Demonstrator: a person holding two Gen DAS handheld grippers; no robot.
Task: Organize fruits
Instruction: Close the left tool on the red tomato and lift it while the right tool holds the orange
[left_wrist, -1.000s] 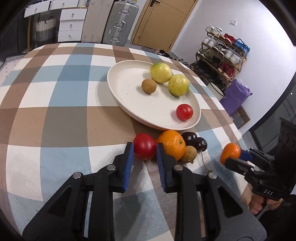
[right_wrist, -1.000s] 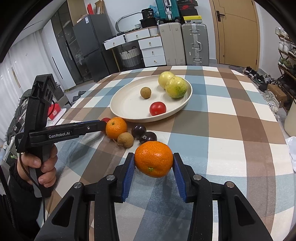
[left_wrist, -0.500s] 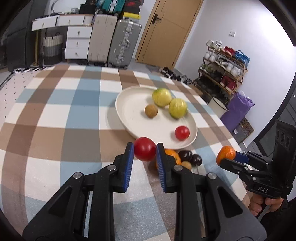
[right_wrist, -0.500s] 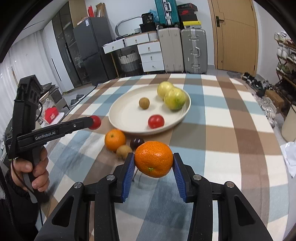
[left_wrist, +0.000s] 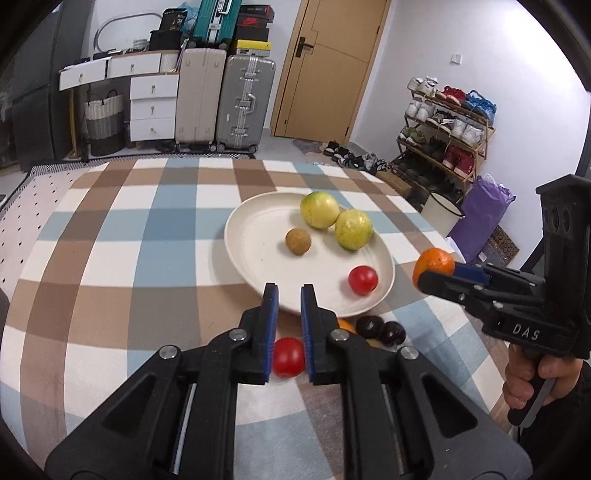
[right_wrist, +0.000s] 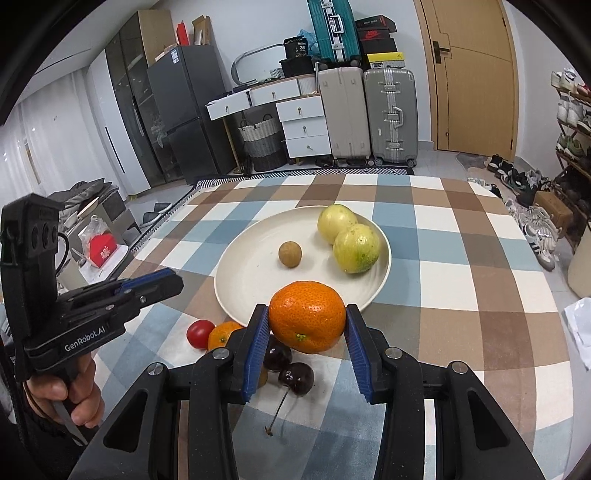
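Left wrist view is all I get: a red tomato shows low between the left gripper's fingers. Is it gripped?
Observer: No. The right wrist view shows the tomato lying on the tablecloth beside a loose orange. The left gripper is off the table with no fruit at its tips.
Operator: And the right gripper's orange, is it gripped squarely?
Observer: Yes. From its own camera, the right gripper has the held orange pinched between both pads near the fingertips, in front of the near rim of the plate.
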